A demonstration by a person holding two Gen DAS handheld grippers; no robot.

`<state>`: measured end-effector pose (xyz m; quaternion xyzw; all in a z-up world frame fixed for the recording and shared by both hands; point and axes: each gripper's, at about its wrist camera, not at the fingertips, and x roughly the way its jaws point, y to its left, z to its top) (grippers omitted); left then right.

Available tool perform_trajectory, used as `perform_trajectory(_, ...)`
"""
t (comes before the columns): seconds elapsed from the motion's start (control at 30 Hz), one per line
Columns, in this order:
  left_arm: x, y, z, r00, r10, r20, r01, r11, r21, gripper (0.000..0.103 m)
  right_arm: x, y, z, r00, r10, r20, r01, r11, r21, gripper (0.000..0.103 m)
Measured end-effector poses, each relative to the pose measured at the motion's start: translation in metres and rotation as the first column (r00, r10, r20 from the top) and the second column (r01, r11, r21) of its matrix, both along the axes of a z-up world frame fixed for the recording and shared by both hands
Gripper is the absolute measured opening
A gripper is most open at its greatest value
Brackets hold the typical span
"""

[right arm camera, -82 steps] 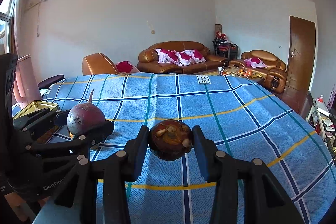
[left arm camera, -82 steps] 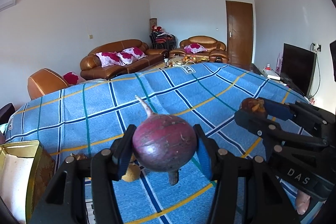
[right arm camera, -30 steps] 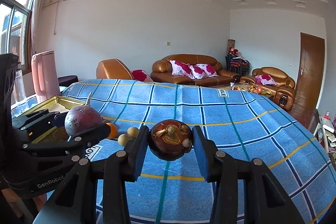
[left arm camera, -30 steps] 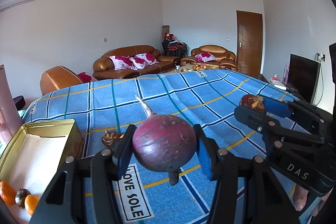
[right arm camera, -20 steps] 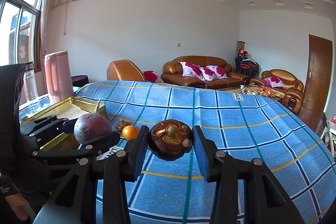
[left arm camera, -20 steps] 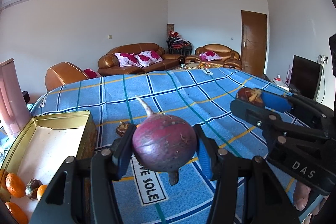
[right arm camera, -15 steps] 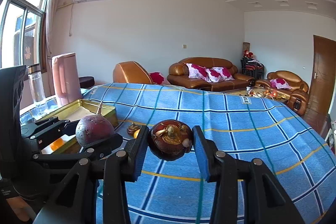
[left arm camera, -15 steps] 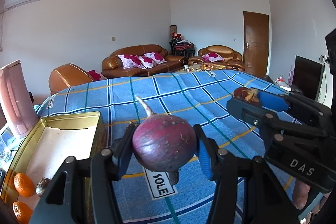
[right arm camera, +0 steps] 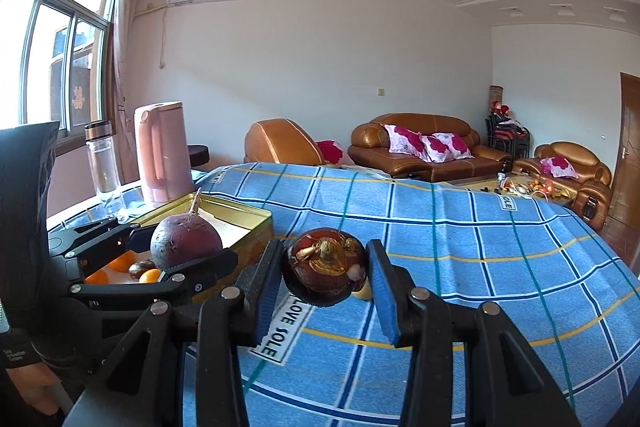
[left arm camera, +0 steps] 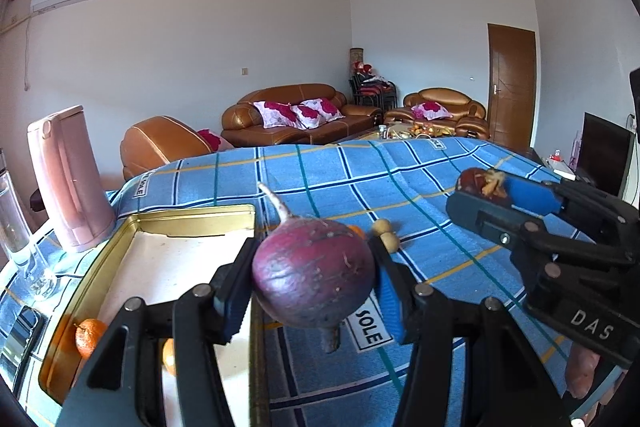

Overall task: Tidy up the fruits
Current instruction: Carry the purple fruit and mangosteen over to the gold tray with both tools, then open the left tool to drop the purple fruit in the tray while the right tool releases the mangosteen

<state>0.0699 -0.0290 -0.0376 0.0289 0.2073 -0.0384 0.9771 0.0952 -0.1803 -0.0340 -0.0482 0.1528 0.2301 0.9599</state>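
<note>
Above tin (left arm camera: 188, 223), left tool (left arm camera: 308, 291) clamping beet (left arm camera: 314, 277)

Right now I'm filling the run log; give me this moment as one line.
left gripper: shut on purple root | right gripper: shut on mangosteen | gold tin: open, oranges inside | both items airborne

a round purple-red beet (left arm camera: 314, 273) with a thin pale root tail pointing up and a stubby stem end below is clamped between the pads of the left hand-held gripper (left arm camera: 312, 291), above the near edge of a gold tin tray (left arm camera: 192, 221). a dark brown mangosteen (right arm camera: 325, 271), its dried calyx facing the camera, sits pinched in the right hand-held gripper (right arm camera: 326, 287). small oranges (left arm camera: 89, 333) lie in the tray's near corner. two tan longans (left arm camera: 386, 233) rest touching each other on the blue plaid tabletop (left arm camera: 420, 187).
</note>
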Motion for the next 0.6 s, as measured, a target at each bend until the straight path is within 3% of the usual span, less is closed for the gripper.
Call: perform_trajectory(0.6,-0.025,0.061,0.002,0.992,0.123,-0.008,-0.123,0.992,-0.016,0.056,-0.010,0.058,-0.001,0.993,0.116,0.001,-0.116,0.993,-0.030,0.044)
